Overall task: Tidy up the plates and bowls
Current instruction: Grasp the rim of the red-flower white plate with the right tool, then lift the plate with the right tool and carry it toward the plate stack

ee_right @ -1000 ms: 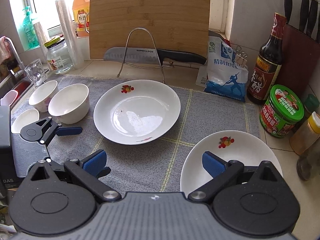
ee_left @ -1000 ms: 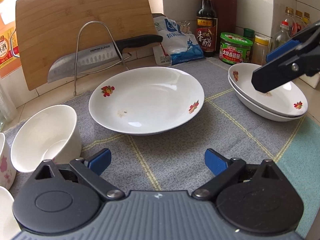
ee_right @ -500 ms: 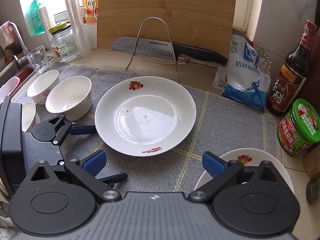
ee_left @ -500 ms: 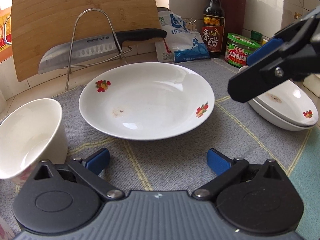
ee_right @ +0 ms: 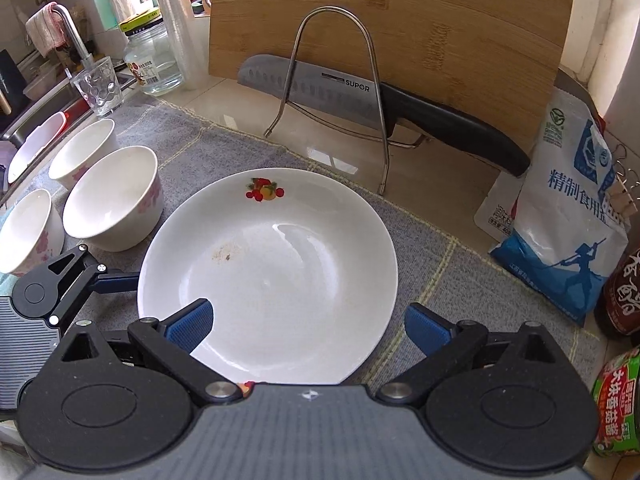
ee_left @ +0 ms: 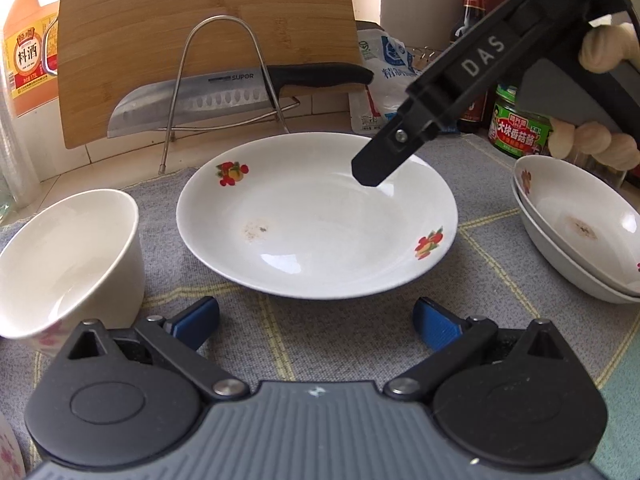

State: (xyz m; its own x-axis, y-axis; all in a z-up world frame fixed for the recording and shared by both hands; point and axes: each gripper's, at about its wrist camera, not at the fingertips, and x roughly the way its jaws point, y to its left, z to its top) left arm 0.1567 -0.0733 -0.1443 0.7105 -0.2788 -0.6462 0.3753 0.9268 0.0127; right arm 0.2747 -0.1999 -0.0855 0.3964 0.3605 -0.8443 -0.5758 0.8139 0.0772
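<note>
A white plate with fruit prints (ee_left: 316,220) lies on the grey mat, also in the right wrist view (ee_right: 272,276). My left gripper (ee_left: 316,322) is open and empty just short of its near rim. My right gripper (ee_right: 308,326) is open and empty above the plate's right side; one of its fingers (ee_left: 384,160) shows over the plate in the left wrist view. Two stacked plates (ee_left: 576,232) sit at the right. A white bowl (ee_left: 68,256) stands left of the plate, with two more bowls (ee_right: 84,152) beside it (ee_right: 28,228).
A bamboo cutting board (ee_right: 384,20) and a knife (ee_right: 360,96) on a wire rack stand behind the plate. A salt bag (ee_right: 568,216), sauce bottle (ee_right: 624,292) and green-lidded jar (ee_left: 520,130) are at the right. A glass (ee_right: 100,86), jar and sink are at the left.
My right gripper has moved left from above the stacked plates to over the single plate. My left gripper has edged closer to that plate's near rim. Both stay open.
</note>
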